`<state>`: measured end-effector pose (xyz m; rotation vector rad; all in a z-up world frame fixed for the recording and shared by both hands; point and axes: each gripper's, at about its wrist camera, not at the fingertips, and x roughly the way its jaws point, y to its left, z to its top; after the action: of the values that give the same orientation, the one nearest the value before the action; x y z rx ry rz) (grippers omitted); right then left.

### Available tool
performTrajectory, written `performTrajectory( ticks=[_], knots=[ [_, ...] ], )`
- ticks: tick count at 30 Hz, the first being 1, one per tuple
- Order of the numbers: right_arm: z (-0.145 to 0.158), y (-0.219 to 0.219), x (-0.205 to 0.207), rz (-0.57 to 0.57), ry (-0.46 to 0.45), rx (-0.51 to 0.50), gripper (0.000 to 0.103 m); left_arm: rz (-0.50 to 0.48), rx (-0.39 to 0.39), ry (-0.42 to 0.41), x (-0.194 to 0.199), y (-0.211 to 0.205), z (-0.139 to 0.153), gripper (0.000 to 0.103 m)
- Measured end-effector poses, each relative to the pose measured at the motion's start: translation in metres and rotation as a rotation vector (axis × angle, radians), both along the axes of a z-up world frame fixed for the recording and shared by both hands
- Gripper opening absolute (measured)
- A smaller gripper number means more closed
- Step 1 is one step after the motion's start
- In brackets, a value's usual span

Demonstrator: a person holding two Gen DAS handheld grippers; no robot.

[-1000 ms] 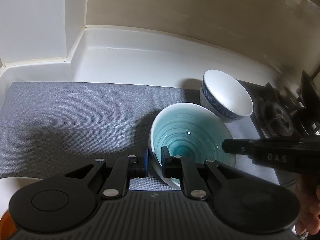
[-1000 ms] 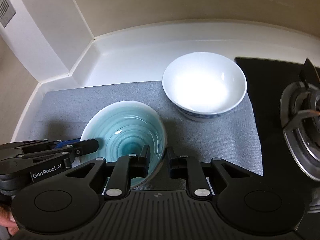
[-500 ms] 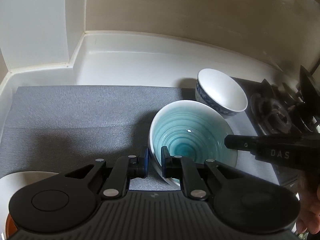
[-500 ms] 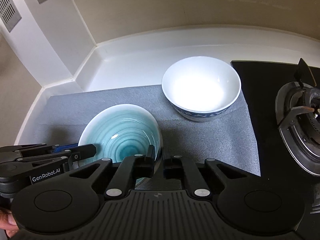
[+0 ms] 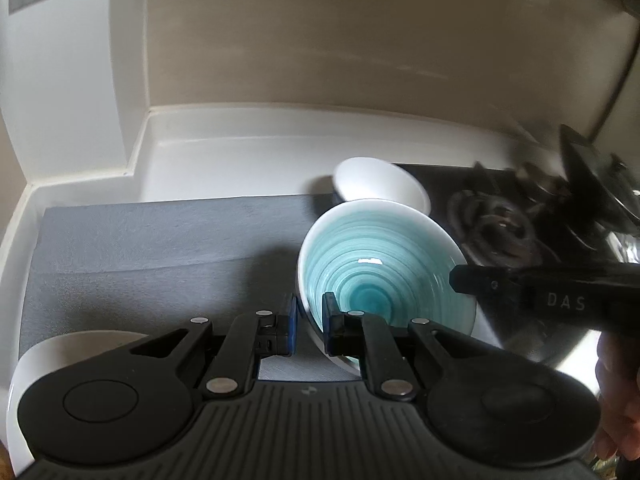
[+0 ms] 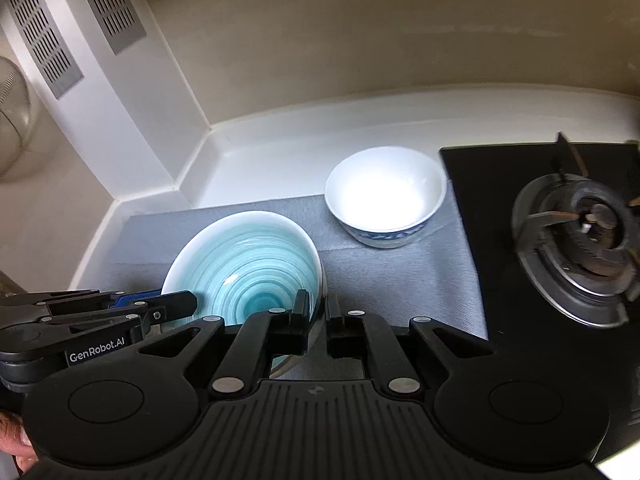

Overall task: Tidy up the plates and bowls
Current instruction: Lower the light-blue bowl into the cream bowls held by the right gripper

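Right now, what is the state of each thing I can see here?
Teal bowl: upright, empty, gripped at two rim points, apparently lifted.
White bowl: upright, empty, on the grey mat.
Left gripper: shut on the teal bowl's rim.
Right gripper: shut on its rim.
Burner: no flame visible.

A home kitchen. Right of the fingers sits a gas burner [image 6: 588,236] with a metal pan support, set in a black glass hob [image 6: 500,168]. Ahead of the fingers runs a white counter [image 6: 280,160] whose back edge curves up into a beige wall [image 6: 360,32], and a grey mat [image 6: 400,280] is spread on it. Crockery stands on the mat: a teal bowl [image 6: 248,264] at the fingers and a white bowl [image 6: 384,196] with a blue band beyond it. Up to the left, a white boxed column [image 6: 120,92] carries slotted vent grilles [image 6: 108,4].
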<state>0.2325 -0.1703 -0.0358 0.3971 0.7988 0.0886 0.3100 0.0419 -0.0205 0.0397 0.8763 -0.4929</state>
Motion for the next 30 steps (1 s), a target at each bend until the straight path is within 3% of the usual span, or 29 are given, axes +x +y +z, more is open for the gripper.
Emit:
performTrajectory(
  ticks=[7,13,21,30],
  knots=[
    [0.01,-0.024,-0.053,-0.048,-0.002,0.01,0.008,-0.076,-0.009,0.017,-0.04,-0.02,0.005,0.014],
    [-0.016,-0.028,-0.09,-0.095,0.093,0.011,0.008,-0.125,0.021,0.069,-0.065,-0.031,-0.017,0.014],
    [-0.034,-0.025,-0.099,-0.105,0.138,0.002,0.008,-0.13,0.053,0.124,-0.071,-0.035,-0.041,0.014],
    [-0.041,-0.022,-0.093,-0.092,0.168,-0.011,0.008,-0.134,0.073,0.125,-0.07,-0.039,-0.043,0.014]
  ],
)
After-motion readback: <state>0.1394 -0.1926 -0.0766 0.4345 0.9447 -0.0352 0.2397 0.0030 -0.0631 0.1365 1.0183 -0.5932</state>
